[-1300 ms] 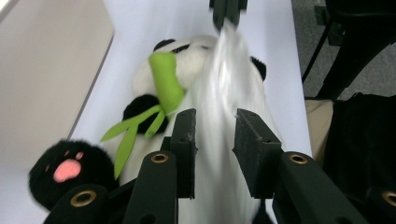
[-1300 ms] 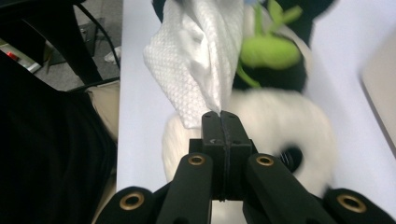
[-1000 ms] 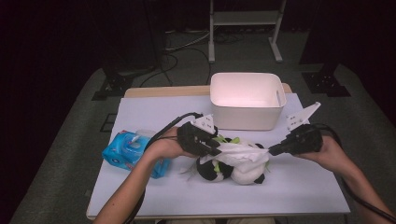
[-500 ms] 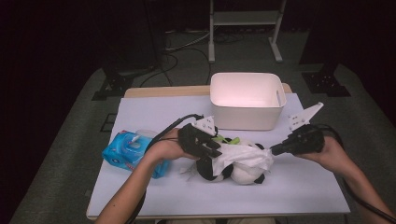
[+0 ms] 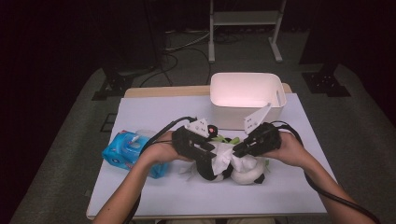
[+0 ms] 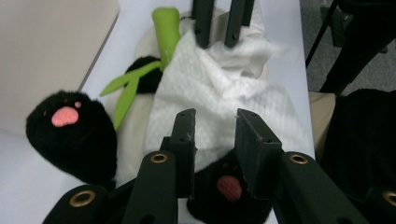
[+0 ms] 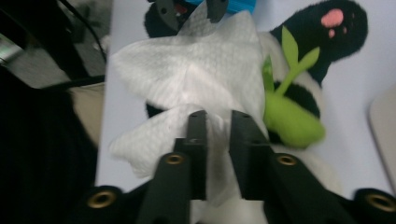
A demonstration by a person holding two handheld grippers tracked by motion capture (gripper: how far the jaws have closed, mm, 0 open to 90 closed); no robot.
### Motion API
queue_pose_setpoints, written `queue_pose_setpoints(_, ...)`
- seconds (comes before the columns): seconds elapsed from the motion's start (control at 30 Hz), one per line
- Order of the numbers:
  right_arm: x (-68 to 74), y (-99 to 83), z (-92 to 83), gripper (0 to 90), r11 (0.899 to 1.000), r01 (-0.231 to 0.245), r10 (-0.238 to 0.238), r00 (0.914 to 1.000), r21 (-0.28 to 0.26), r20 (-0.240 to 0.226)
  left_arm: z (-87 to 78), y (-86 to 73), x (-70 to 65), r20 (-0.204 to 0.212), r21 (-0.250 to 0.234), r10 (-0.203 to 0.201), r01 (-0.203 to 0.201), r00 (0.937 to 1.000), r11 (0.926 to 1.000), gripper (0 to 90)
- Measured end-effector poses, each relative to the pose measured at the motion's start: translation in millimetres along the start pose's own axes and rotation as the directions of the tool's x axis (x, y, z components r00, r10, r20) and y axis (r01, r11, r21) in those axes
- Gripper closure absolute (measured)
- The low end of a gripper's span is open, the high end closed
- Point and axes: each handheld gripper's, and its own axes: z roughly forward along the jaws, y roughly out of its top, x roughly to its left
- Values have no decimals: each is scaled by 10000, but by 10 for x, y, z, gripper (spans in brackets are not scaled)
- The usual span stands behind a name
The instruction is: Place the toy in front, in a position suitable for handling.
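Note:
A black-and-white panda plush with a green bamboo sprig lies on the table in front of both hands. A white tissue is draped over it. My left gripper reaches in from the left. Its jaws stand apart over the tissue's near edge, and the pads are not pressing. My right gripper comes from the right, and its jaws have just been opening. A fold of the tissue lies loose in the gap between them. The two grippers face each other closely across the plush.
A white tub stands just behind the plush. A blue tissue pack lies left of my left hand. The pale mat covers the tabletop, with bare room at the back left and along the front.
My right gripper has moved left, from beside the plush to over it. The tissue it had pulled out to the right now lies slack on the plush. The left gripper has stayed put.

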Motion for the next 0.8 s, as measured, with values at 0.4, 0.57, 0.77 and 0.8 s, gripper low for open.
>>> queue_pose_setpoints(0.4, 31, 119, 297, 673, 9987, 500, -502, 9980, 57, 376, 87, -136, -29, 154, 116, -90, 88, 9998, 9999, 669)
queue_pose_setpoints(0.57, 44, 52, 340, 800, 9985, 450, -469, 9970, 321, 623, 72, -121, -28, 112, 54, -59, 58, 9999, 10000, 639)
queue_pose_setpoints(0.77, 69, 3, 282, 853, 9985, 414, -432, 9978, 362, 502, 53, -111, -33, 169, 74, -142, 141, 9998, 9999, 633)
queue_pose_setpoints(0.8, 69, 3, 282, 853, 9985, 414, -432, 9978, 362, 502, 54, -113, -34, 175, 54, -141, 140, 9997, 9999, 633)
